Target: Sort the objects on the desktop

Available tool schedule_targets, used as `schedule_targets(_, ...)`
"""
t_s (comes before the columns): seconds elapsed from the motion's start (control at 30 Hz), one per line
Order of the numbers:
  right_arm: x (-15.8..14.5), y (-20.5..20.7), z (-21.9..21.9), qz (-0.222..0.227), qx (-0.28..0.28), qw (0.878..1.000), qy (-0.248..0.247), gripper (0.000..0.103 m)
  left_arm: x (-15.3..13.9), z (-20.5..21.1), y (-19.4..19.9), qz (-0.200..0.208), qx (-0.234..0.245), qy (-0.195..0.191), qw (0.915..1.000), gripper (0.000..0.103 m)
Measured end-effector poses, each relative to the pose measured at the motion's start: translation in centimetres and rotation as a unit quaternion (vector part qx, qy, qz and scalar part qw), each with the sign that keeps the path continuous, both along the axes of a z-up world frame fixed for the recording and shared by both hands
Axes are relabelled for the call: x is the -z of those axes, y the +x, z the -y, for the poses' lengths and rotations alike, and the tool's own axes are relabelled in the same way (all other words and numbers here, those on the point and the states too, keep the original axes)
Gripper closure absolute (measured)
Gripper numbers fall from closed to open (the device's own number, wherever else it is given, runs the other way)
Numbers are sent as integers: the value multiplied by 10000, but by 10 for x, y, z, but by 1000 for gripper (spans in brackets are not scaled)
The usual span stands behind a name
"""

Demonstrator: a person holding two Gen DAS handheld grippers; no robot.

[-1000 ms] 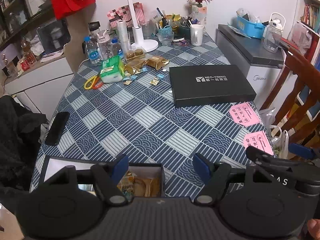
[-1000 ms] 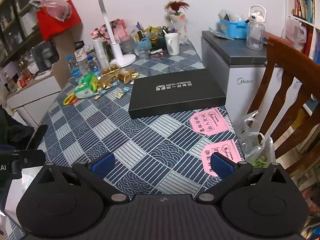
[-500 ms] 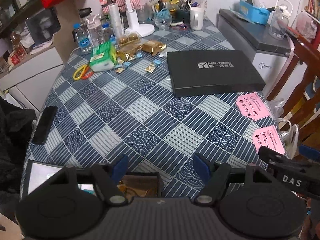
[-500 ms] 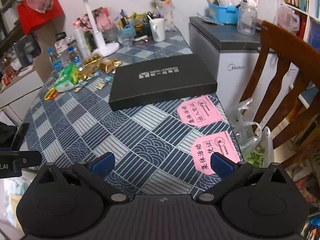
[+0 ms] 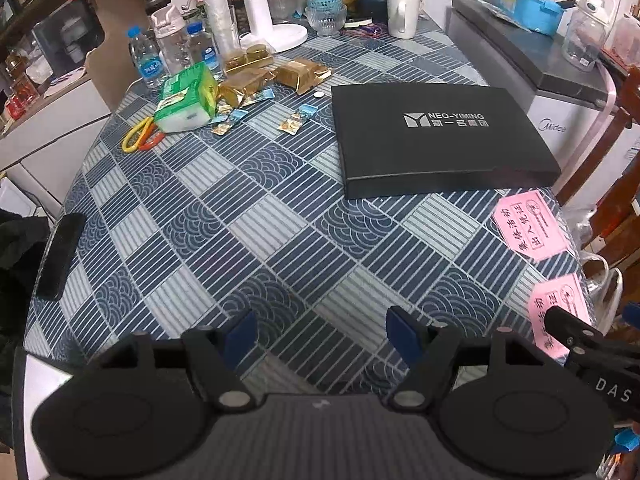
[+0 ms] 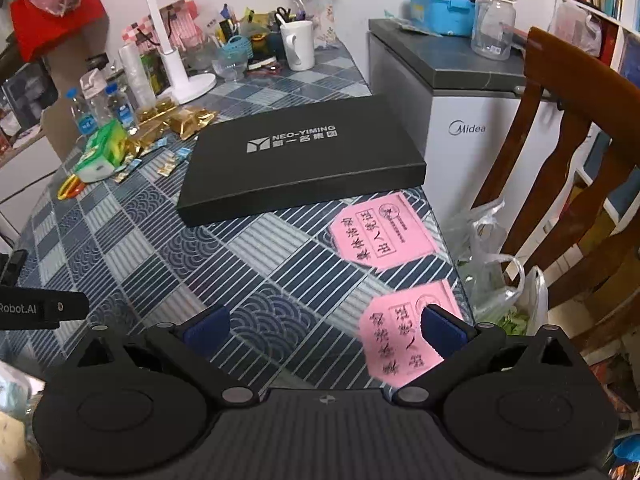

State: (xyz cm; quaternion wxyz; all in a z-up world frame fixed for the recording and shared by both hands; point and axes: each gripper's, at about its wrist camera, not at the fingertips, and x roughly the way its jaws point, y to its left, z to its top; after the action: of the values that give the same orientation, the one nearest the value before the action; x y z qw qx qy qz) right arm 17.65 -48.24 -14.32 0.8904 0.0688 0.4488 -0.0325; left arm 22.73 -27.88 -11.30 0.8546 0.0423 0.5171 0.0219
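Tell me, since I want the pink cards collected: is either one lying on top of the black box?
No: both pink cards lie flat on the tablecloth, nearer than the black box.

Desk (image 5: 280,216) is wearing a blue-and-grey checked cloth with wave and stripe squares. Black box (image 5: 436,136) is showing silver lettering, two pink cards (image 6: 384,228) black print, tissue pack (image 5: 186,98) green-white.

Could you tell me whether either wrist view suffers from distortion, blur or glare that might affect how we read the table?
Left wrist view: strong fisheye bending, so the black box looks skewed and the table edge curves; detail is sharp, with dark corner vignetting. Right wrist view: the same bending bows the chair; the nearer pink card is slightly smeared, the farther one readable; no strong glare in either.
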Motion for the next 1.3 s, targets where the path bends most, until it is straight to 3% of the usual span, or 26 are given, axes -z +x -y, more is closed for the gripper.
schedule_targets(0.4,19,38,16,-18,-2,10000,-12,0,28,7,47,-34,-62,294,9995,18)
schedule_targets(0.7,32,63,19,-58,-106,9999,-75,0,38,12,73,-39,-26,270,9996,18)
schedule_targets(1.1,42,119,42,189,-22,9996,-205,0,53,1,120,411,259,-163,9987,18)
schedule_targets(1.3,46,159,57,331,40,9992,-222,0,65,-14,157,332,293,-899,9950,18)
